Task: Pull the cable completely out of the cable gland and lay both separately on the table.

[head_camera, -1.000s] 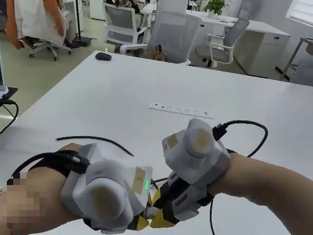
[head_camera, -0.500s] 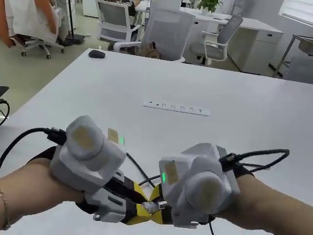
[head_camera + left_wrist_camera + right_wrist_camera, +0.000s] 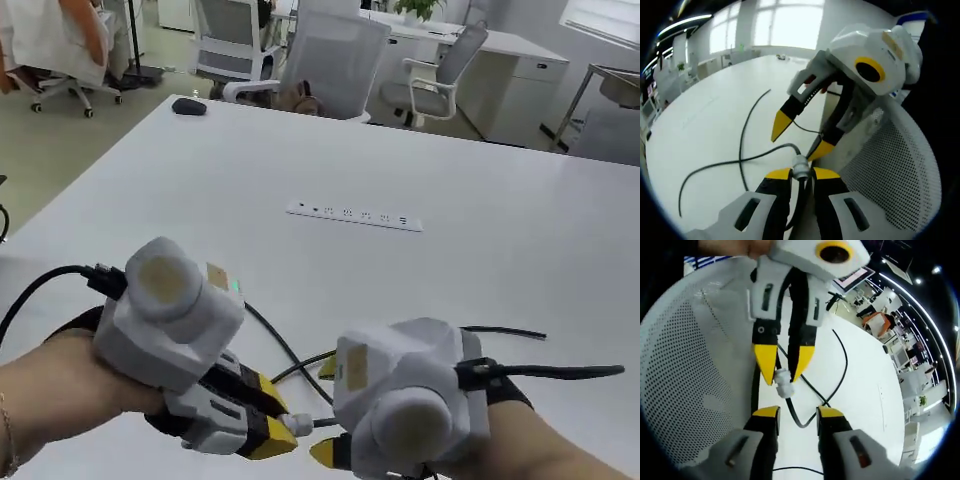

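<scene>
Since the frame half a second back, the yellow tips that were bunched together at the cable gland (image 3: 298,426) have drawn apart, and the right gripper (image 3: 325,412) sits lower and nearer us.

Head view. We log the left gripper (image 3: 285,432) at lower left, jaws closed on the white cable gland, near the near edge of the white counter (image 3: 480,250). At lower right, the right gripper has its jaws spread, one tip above and one below the black cable (image 3: 272,335), which loops over the counter between and behind the two grippers. A power strip (image 3: 355,216) lies mid-counter, and a dark mouse (image 3: 188,106) lies near the far left edge.

Left gripper view. The left gripper (image 3: 801,174) has its jaws nearly shut, pinching the cable gland (image 3: 800,165) at the tips. The cable (image 3: 742,140) leaves the gland to the left and curls over the counter (image 3: 700,115), crossing itself. The right gripper (image 3: 801,137) enters from upper right with its jaws wide apart and nothing between them, its lower tip just beside the gland. A perforated white panel (image 3: 890,165) is at right.

Right gripper view. The right gripper (image 3: 798,414) has its jaws apart and grips nothing. The cable (image 3: 840,365) passes between them — we cannot tell whether it touches either. The left gripper (image 3: 784,372) comes down from the top, tips clamped on the cable gland (image 3: 782,380). The cable is threaded through the gland.
</scene>
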Demonstrator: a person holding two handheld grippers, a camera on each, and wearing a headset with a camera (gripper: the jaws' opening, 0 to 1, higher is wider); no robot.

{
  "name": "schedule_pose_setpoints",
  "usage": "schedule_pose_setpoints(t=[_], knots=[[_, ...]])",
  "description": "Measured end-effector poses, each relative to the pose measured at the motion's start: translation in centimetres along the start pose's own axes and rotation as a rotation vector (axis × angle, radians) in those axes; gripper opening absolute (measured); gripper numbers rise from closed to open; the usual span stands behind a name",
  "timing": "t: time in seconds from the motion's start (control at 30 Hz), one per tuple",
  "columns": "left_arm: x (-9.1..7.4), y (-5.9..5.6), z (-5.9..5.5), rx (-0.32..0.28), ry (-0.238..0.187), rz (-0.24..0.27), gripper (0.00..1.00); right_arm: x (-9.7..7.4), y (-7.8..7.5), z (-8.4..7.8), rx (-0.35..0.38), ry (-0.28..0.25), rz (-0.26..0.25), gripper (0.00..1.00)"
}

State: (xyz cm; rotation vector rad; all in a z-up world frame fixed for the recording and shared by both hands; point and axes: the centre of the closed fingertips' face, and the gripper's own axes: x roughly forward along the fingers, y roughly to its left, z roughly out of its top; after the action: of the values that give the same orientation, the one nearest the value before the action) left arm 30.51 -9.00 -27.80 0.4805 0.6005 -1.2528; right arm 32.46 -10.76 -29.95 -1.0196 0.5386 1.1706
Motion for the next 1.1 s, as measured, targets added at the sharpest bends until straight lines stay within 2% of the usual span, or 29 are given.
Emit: schedule_pose_setpoints(t=[0.07, 0.13, 0.17, 0.2, 0.23, 0.33, 0.43, 0.47, 0.5, 0.53, 0.6, 0.63, 0.73, 0.8, 0.83, 0.87, 0.93, 1.1], knots=[[0.0, 0.1, 0.4, 0.085, -0.007, 0.037, 0.17, 0.2, 0.3, -0.2, 0.065, -0.006, -0.001, 0.29], [0.2, 0.3, 0.8, 0.122, -0.013, 0.081, 0.17, 0.5, 0.5, -0.2, 0.072, -0.006, -0.003, 0.30], [0.4, 0.4, 1.2, 0.155, -0.029, 0.100, 0.17, 0.6, 0.7, -0.2, 0.069, -0.002, 0.000, 0.29], [0.6, 0.1, 1.7, 0.185, -0.048, 0.100, 0.17, 0.8, 1.0, -0.2, 0.066, 0.003, 0.005, 0.29], [0.8, -0.4, 2.3, 0.241, -0.073, 0.093, 0.17, 0.9, 1.2, -0.2, 0.064, 0.004, 0.007, 0.29], [1.4, -0.3, 1.4, 0.273, -0.022, 0.119, 0.17, 1.4, 1.3, -0.8, 0.086, 0.016, -0.015, 0.28], [2.1, -0.5, 0.7, 0.265, -0.015, 0.103, 0.17, 1.6, 1.3, -1.2, 0.095, 0.022, -0.011, 0.20], [2.3, -0.7, 0.4, 0.267, -0.008, 0.093, 0.17, 1.6, 0.9, -1.5, 0.094, 0.031, -0.025, 0.12], [2.5, -0.8, 0.3, 0.271, -0.005, 0.086, 0.17, 1.6, 0.7, -1.7, 0.102, 0.034, -0.030, 0.08], [2.5, -0.3, 0.1, 0.278, 0.004, 0.103, 0.17, 1.7, 0.9, -2.1, 0.156, 0.044, -0.018, 0.08], [2.4, 0.0, 0.0, 0.238, -0.002, 0.101, 0.18, 1.8, 0.7, -2.4, 0.164, 0.047, -0.018, 0.08], [2.3, 0.3, 0.1, 0.204, -0.024, 0.106, 0.18, 1.7, 0.4, -2.9, 0.182, 0.062, -0.032, 0.07], [1.9, 1.0, -0.4, 0.202, -0.013, 0.128, 0.17, 1.4, -0.3, -4.4, 0.240, 0.109, -0.067, 0.07], [1.6, 1.6, -0.9, 0.180, -0.002, 0.151, 0.17, 1.2, -0.7, -5.7, 0.276, 0.154, -0.095, 0.07], [1.5, 1.8, -1.1, 0.180, 0.006, 0.160, 0.17, 1.1, -0.8, -6.3, 0.277, 0.185, -0.105, 0.07], [1.3, 2.2, -1.5, 0.183, 0.020, 0.174, 0.17, 0.9, -0.9, -7.3, 0.277, 0.239, -0.115, 0.06], [1.2, 2.5, -2.0, 0.179, 0.038, 0.183, 0.17, 0.8, -0.7, -8.3, 0.278, 0.290, -0.116, 0.06], [1.3, 2.2, -1.8, 0.174, 0.033, 0.176, 0.17, 0.7, -0.6, -8.0, 0.278, 0.297, -0.118, 0.08]])
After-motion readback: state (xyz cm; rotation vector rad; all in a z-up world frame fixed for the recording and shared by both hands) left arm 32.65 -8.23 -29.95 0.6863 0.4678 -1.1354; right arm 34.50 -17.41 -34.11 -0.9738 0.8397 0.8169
